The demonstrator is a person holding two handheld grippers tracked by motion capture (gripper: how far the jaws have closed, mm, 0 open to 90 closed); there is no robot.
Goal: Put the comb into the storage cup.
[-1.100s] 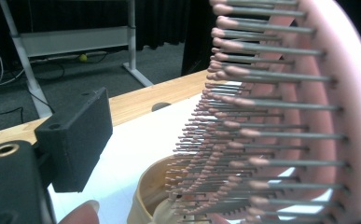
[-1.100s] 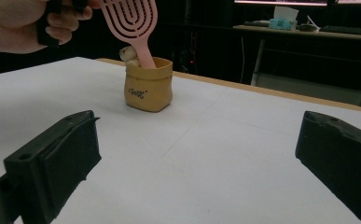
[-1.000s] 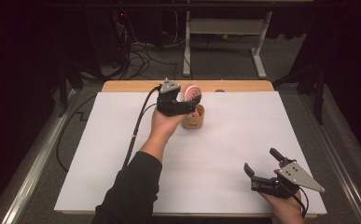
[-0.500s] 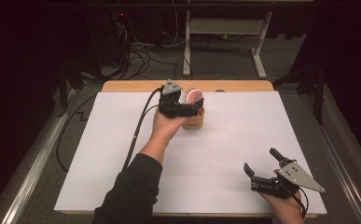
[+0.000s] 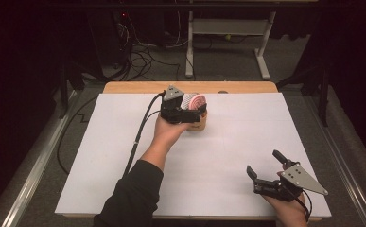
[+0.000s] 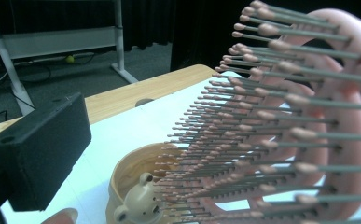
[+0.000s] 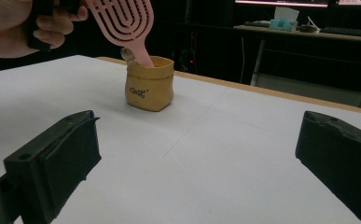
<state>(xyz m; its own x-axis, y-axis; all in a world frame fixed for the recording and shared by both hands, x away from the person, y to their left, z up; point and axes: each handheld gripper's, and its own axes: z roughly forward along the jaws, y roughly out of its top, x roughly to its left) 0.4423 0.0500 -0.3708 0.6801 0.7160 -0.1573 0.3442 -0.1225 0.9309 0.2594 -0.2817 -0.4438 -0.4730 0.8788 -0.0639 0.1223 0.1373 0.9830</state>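
A pink vented hairbrush stands handle-down in a small tan pot near the table's back edge. My left gripper is level with the brush head. Its jaws have just been opening and now stand wide, with the brush head between them. In the left gripper view the bristles point at one black finger, with a clear gap between them. The pot with a little bear figure sits below. My right gripper rests open near the front right with nothing in it, facing the pot and brush.
A white sheet covers the table, and a wooden strip shows along the back edge. The left gripper's cable trails across the sheet towards the left. Beyond the table are floor cables and a metal frame.
The left gripper's jaws look slightly wider around the brush head, and the hand has barely shifted. The right gripper has stayed where it was.
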